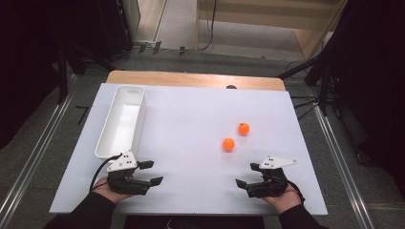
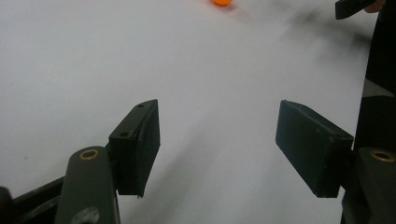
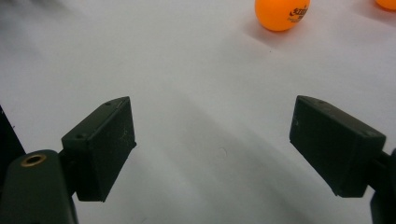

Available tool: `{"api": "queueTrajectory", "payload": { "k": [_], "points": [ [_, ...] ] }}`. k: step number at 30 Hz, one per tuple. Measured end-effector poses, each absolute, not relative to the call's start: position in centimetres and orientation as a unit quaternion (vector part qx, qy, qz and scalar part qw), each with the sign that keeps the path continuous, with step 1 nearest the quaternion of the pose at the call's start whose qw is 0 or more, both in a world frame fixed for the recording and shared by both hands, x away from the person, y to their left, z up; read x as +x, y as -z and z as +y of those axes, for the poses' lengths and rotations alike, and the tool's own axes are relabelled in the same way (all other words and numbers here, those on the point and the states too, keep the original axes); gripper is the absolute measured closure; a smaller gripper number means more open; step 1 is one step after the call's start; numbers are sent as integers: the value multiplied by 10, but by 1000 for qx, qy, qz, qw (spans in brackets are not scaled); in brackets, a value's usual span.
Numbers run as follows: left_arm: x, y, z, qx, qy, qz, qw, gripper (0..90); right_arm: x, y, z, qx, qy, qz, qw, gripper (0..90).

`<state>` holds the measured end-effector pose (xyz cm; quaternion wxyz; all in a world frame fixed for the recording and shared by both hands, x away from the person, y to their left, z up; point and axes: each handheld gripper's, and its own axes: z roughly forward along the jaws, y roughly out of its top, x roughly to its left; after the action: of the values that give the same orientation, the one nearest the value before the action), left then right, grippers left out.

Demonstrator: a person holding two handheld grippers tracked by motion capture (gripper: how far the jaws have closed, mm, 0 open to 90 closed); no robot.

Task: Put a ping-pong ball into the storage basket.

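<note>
Two orange balls lie on the white table: the nearer ball [image 1: 229,143] and the farther ball [image 1: 244,128] to its right. My left gripper [image 1: 151,172] rests at the front left, open, nothing between its jaws. My right gripper [image 1: 248,174] rests at the front right, open and empty too, pointing toward the table's middle. In the right gripper view, my right gripper [image 3: 212,144] faces the nearer ball [image 3: 282,13], with the other ball [image 3: 387,3] at the top right corner. In the left gripper view, my left gripper [image 2: 217,140] looks across bare table to one ball [image 2: 223,2] at the top edge.
A long white bin [image 1: 136,93] stands empty along the left side of the table, just beyond my left gripper. The table's wooden far edge [image 1: 191,78] borders dark floor with cables and stands. A jaw of the other gripper [image 2: 353,7] shows top right in the left gripper view.
</note>
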<state>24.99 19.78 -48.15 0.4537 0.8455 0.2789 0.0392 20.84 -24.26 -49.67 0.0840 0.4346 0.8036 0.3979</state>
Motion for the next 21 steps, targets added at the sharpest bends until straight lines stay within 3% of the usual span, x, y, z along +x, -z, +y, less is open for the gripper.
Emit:
{"api": "queueTrajectory", "payload": {
  "k": [21],
  "points": [
    [250, 482, 193, 852, -45, 266, 449, 314, 206, 499, -241, 436, -394, 803, 98, 128]
  ]
}}
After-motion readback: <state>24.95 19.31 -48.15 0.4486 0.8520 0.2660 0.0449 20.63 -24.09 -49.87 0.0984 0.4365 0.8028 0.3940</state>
